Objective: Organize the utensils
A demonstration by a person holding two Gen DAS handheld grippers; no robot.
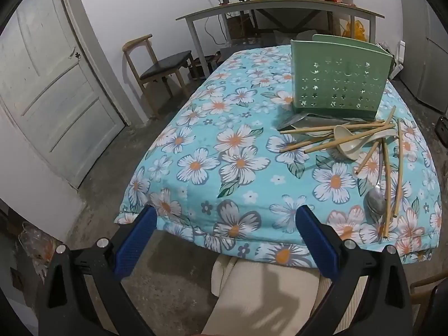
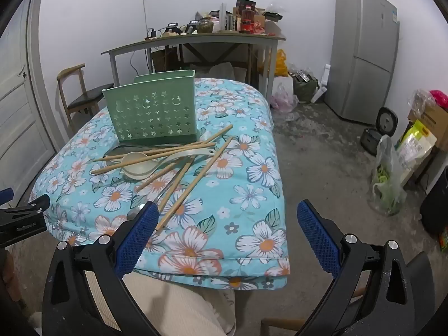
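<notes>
Utensils lie in a loose heap on the tabletop, which is covered by a quilted cloth (image 1: 224,145) printed with white and orange flowers on turquoise. The heap comprises slim, round bamboo chopsticks (image 1: 333,130) crossing at many angles, cream-coloured soup spoons (image 1: 345,137) with deep oval bowls, and one polished metal spoon (image 1: 376,201) with its bowl toward the near edge. Directly behind the heap stands a green plastic utensil holder (image 1: 338,84), a rectangular box whose front wall is pierced with star and crescent cut-outs; flat metal pieces lie at its base, too hidden to identify.

In the left wrist view the heap sits at 2 o'clock; in the right wrist view, at 11 o'clock.

Left gripper (image 1: 226,235): jaws spread wide, nothing between the textured blue pads (image 1: 134,240). Right gripper (image 2: 226,231): jaws likewise wide and empty, left pad overlapping the metal spoon's bowl in view.

No legible writing appears on the utensils or holder.
</notes>
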